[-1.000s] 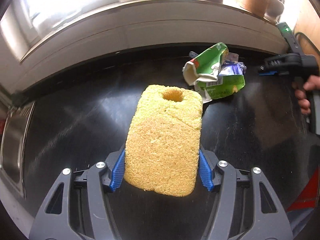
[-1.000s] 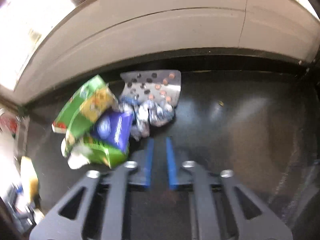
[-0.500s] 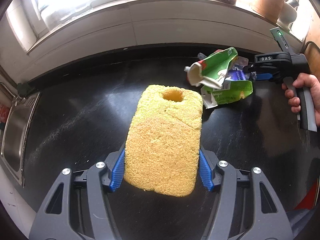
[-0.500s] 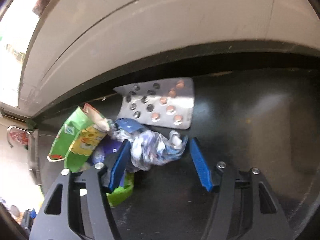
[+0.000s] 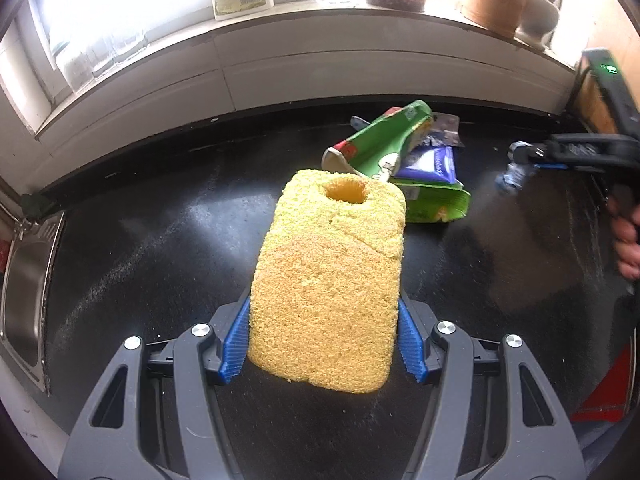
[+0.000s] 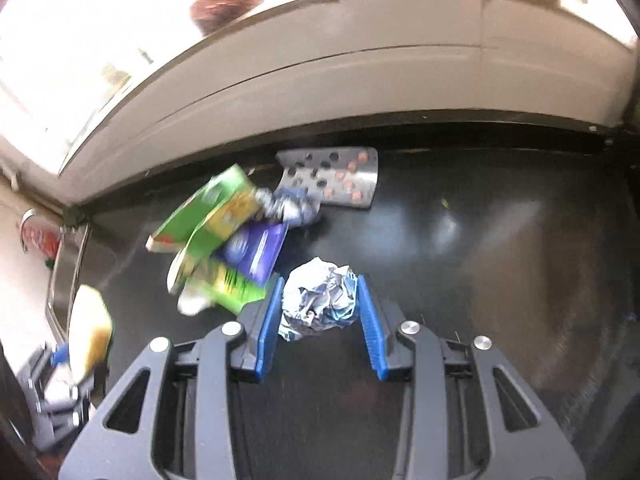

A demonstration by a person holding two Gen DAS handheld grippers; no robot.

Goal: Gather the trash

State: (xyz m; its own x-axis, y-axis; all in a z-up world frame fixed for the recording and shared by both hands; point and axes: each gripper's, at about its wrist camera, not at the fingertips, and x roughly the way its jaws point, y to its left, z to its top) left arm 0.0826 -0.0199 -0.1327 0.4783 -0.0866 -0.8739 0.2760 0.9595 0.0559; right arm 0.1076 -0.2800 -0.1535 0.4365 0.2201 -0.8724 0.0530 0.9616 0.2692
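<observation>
Right gripper (image 6: 318, 314) just closed onto crumpled white-blue wrapper (image 6: 318, 300), lifted clear of black surface (image 6: 480, 240) near its back edge. Left gripper (image 5: 322, 344) clamped on yellow sponge block (image 5: 328, 292). Best kept squeezed firmly, carried level, away from green carton (image 6: 212, 216).

the black counter (image 5: 152, 248) lies bare across the left and centre-left of the left wrist frame, wide room to pass. upper centre-right, a green carton (image 5: 384, 140), a purple packet (image 5: 430, 164) and a blister pack (image 6: 336, 178) crowd together near the back wall (image 5: 320, 68), which closes the top. the sink (image 5: 24, 292) bounds the left edge. in the right wrist frame the counter's right half is open, up to the wall.
</observation>
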